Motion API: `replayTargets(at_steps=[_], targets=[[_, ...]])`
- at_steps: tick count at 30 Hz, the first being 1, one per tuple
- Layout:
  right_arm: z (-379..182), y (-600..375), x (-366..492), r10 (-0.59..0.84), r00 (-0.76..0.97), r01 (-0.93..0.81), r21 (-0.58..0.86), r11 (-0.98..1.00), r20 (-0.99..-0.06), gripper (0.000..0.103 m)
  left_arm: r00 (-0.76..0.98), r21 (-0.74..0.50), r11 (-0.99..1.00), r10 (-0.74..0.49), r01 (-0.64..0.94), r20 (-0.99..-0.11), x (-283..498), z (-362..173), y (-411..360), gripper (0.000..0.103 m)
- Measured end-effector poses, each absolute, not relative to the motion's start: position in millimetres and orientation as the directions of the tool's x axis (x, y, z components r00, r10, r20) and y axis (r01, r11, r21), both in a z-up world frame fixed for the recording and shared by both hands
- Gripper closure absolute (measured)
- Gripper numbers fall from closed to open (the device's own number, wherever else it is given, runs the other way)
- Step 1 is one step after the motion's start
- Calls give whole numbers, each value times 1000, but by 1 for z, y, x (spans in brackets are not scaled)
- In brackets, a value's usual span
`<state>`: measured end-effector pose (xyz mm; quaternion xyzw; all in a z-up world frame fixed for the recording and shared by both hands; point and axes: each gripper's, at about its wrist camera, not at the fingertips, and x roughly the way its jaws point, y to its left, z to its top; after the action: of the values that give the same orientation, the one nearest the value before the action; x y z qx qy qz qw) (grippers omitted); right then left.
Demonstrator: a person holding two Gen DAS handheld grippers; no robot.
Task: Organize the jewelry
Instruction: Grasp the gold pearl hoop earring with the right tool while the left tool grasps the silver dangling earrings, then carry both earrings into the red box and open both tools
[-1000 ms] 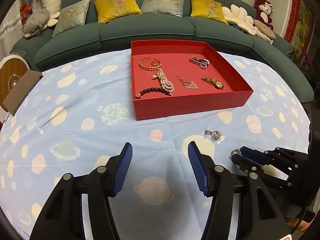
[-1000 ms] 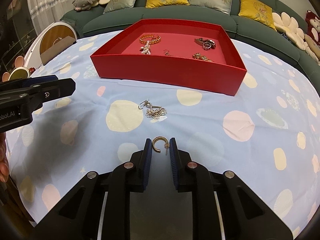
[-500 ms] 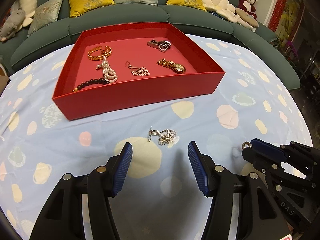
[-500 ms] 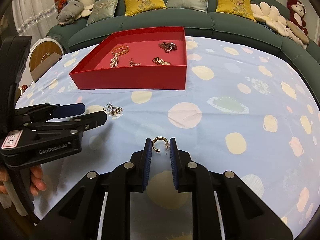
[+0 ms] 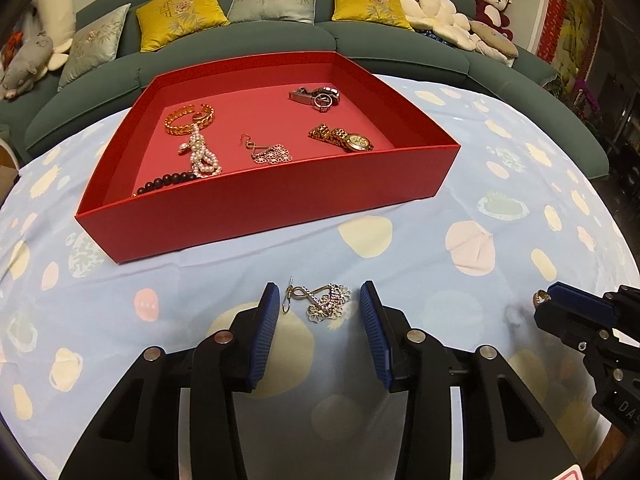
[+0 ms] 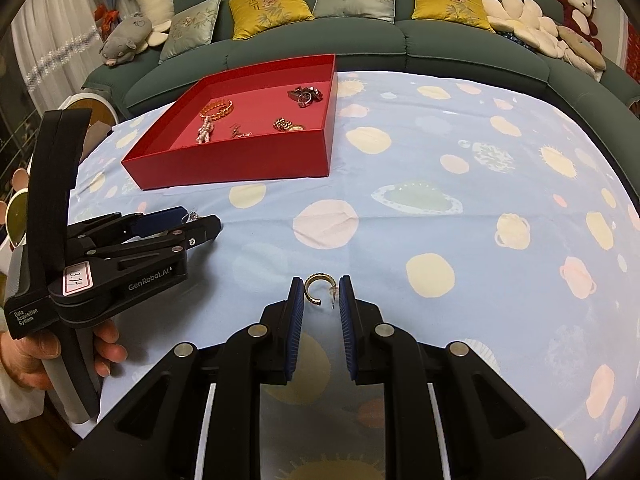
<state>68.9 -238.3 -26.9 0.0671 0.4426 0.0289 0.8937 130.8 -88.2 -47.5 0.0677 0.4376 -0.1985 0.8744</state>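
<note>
Left gripper (image 5: 316, 304) closing around filigree flower earring (image 5: 320, 300), pads apart; right gripper (image 6: 320, 292) clamps ridged gold hoop (image 6: 318, 290).

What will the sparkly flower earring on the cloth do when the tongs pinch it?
The flower earring probably flops and dangles, since it looks like thin linked pieces. It looks light and lacy, so hard squeezing might bend it. The closing left tongs haven't touched it; its hook could slip sideways.
</note>
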Motion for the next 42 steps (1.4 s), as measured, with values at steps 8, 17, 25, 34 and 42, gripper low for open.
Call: replayTargets(at_steps=[8,17,25,34,42], targets=[[-23,-238,68,116,612,6,151,989,-782,86,547,-24,902,-283,431,-788,126,-48,-91,93],[-16,-232,71,125,621,-7,154,988,-774,86,530,-72,894,-326,443,-782,120,-38,-83,95],[-6,-224,72,136,637,-27,154,988,-759,86,532,-118,886,-371,449,-761,109,-14,-75,95],[19,-209,80,156,674,-55,161,985,-722,86,552,-157,885,-402,437,-730,104,14,-59,97],[33,-198,89,170,693,-72,167,983,-700,86,592,-193,900,-406,391,-696,108,38,-26,97]])
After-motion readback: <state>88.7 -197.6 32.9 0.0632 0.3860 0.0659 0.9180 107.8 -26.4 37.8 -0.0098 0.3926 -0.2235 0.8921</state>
